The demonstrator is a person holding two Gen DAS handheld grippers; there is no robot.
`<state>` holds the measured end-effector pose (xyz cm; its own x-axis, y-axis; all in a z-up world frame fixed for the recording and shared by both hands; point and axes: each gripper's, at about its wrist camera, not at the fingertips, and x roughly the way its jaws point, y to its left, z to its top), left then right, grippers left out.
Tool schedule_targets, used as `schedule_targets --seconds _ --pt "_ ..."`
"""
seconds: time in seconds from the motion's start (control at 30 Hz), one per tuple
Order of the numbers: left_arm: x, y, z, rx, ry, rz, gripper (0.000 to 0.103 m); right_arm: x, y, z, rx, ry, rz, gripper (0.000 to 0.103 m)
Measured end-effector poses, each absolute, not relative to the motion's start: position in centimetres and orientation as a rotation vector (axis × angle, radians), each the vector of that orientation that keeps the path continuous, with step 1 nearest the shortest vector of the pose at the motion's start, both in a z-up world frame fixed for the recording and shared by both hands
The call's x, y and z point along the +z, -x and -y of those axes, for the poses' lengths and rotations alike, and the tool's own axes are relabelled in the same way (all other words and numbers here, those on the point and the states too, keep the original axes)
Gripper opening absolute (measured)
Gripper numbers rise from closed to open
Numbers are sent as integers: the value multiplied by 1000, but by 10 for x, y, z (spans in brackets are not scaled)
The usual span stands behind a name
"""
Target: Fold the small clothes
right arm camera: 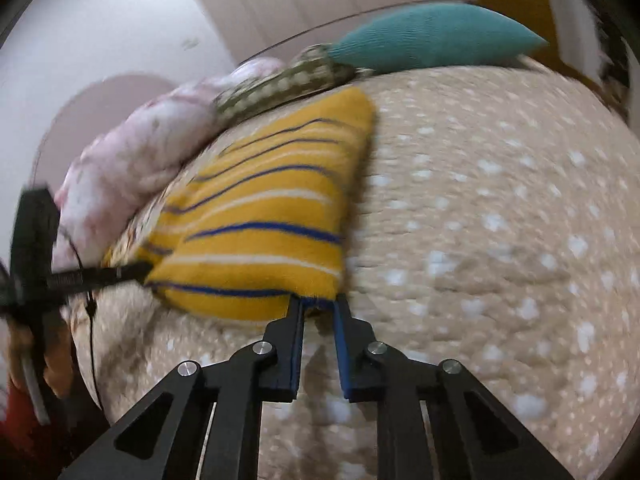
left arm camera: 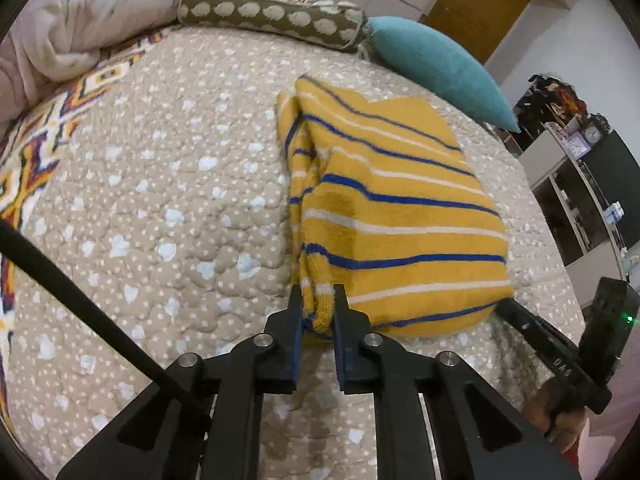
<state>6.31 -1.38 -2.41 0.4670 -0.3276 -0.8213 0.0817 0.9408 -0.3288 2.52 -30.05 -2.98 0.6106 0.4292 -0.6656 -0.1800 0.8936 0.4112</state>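
A small yellow garment with blue and white stripes [left arm camera: 392, 216] lies folded on the beige dotted quilt [left arm camera: 160, 208]. My left gripper [left arm camera: 318, 300] is shut on the garment's near left corner. My right gripper [right arm camera: 318, 300] is shut on the garment's near right corner [right arm camera: 256, 240]; this view is blurred. The right gripper also shows in the left wrist view [left arm camera: 552, 352], reaching under the garment's right edge. The left gripper shows at the left of the right wrist view [right arm camera: 104, 274].
A teal cushion [left arm camera: 436, 64], a brown spotted bolster [left arm camera: 272, 14] and a pink floral duvet [left arm camera: 68, 20] lie along the far edge of the bed. A patterned cloth [left arm camera: 36, 152] is at the left. Shelves [left arm camera: 580, 184] stand to the right.
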Motion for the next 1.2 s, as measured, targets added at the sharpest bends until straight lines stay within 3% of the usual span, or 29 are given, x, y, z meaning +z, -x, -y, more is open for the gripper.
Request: schedule_targets --seconds 0.03,0.27,0.53,0.7,0.9,1.2 --pt "-28 -64 13 -237 252 -1066 12 -31 -23 305 323 -321 -850 1" --pt "-25 -49 13 -230 212 -1010 18 -25 -11 350 201 -375 -826 2" --pt "-23 -14 0 -106 109 -942 56 6 -13 310 336 -325 -757 2" --pt "-44 -11 -24 -59 154 -961 58 22 -44 258 471 -329 -758 2" --pt "-48 -5 -12 -70 85 -905 78 28 -114 194 583 -348 -803 2" --pt "-52 -1 -7 -73 62 -849 82 -29 -175 129 757 -576 -980 5"
